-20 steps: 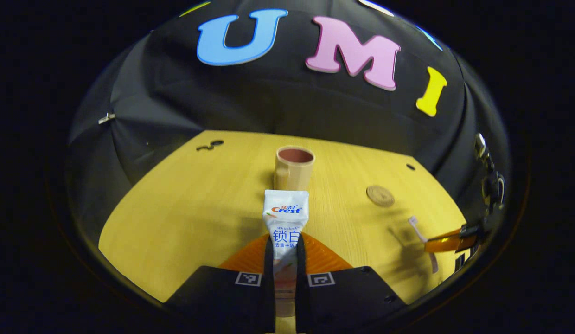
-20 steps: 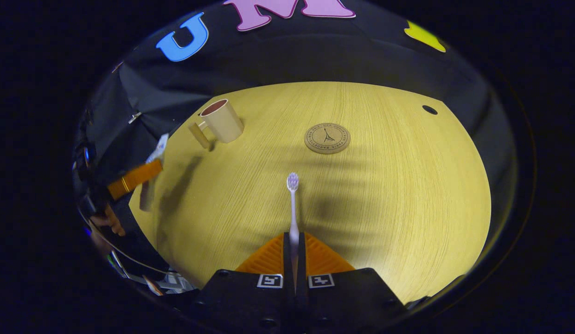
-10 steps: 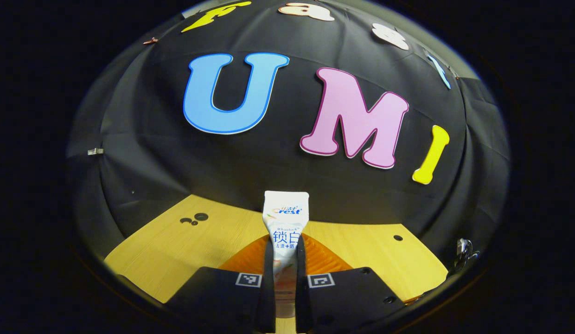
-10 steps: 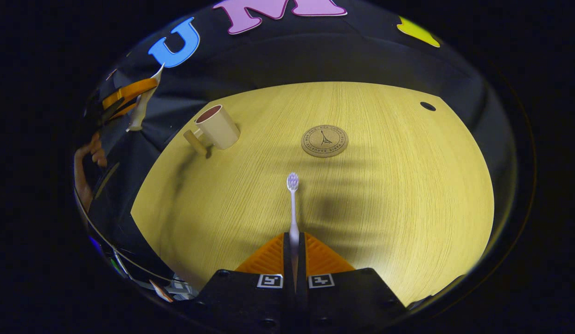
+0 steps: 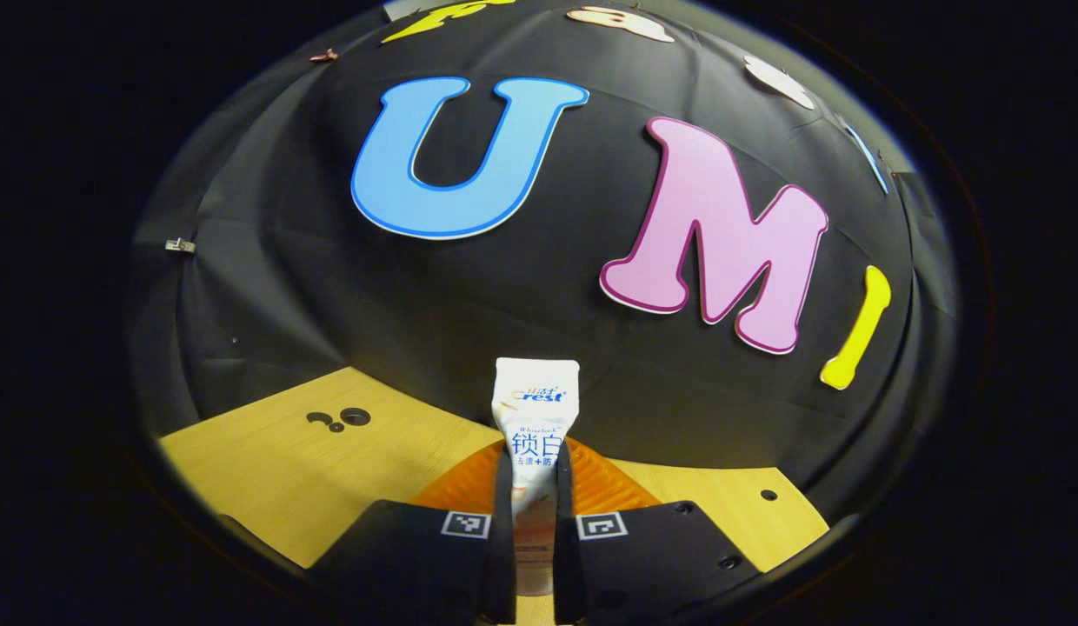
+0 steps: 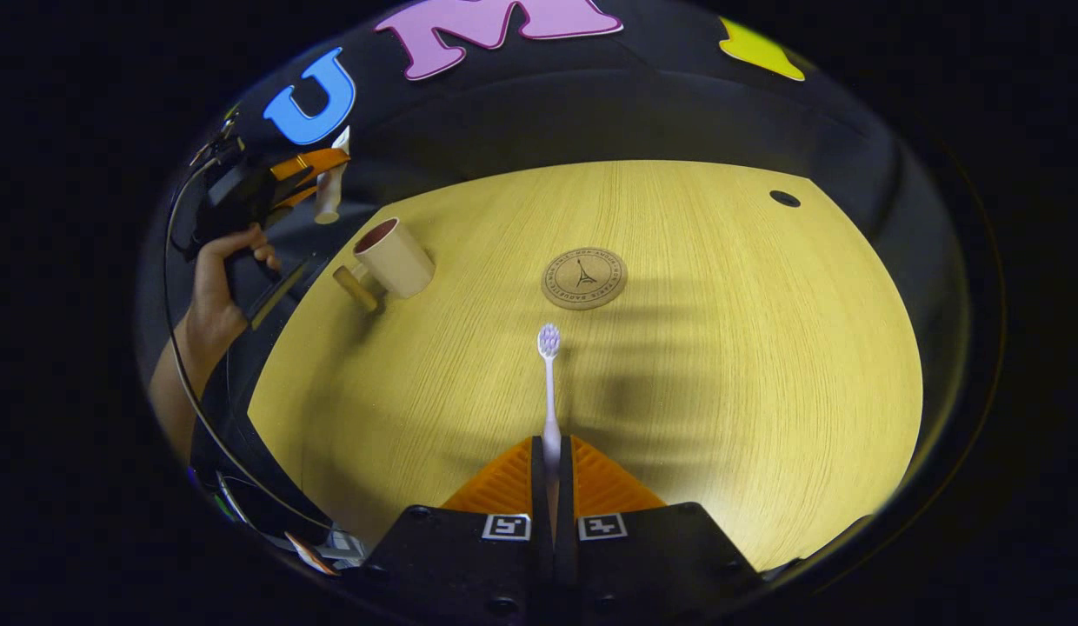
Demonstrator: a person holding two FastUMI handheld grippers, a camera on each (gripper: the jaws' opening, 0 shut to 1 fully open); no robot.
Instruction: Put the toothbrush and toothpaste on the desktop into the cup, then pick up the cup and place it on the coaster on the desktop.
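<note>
My left gripper clamps the toothpaste between its 2 fingers, bottom centre of the left gripper view. My right gripper pinches the toothbrush. In the right gripper view the cup stands left of centre, with the coaster at mid-frame on the desktop.

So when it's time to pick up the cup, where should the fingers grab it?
Probably the handle. The cup stands upright on the desktop, its handle sticking out sideways toward the near-left edge in the right gripper view. Come in level from that side and close both fingers across the handle. The open mouth must stay free for the toothpaste and toothbrush.
</note>
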